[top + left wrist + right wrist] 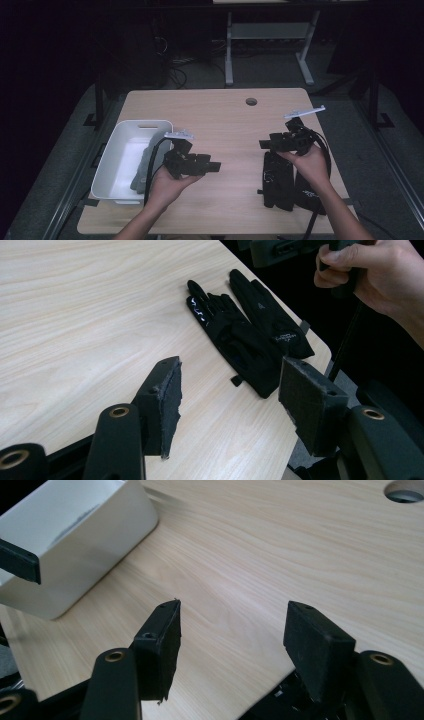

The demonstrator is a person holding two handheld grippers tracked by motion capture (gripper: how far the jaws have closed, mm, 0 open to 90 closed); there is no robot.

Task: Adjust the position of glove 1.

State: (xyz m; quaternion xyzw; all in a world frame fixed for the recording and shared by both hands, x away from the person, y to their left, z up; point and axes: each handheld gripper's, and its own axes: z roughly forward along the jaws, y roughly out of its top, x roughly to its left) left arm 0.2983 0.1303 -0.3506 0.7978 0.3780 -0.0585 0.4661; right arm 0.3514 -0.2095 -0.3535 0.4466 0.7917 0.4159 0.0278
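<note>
Open and empty, the right tool [267, 143] hovers just above the black gloves [280, 180], nearer them than the open left tool [212, 165].

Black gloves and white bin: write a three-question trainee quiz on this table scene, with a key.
1. True or false: the black gloves lie inside the white bin.
2. Which tongs have a glove between their jaws? A) left tongs B) right tongs C) neither
3. Fill in: the gloves lie flat near the table's ____ edge, on the person's own side naming.

Key
1. False: they lie on the bare tabletop, apart from the bin.
2. C: both sets stand open, with only wood showing between the jaws.
3. Right, below the person's right hand in the high view.
</note>
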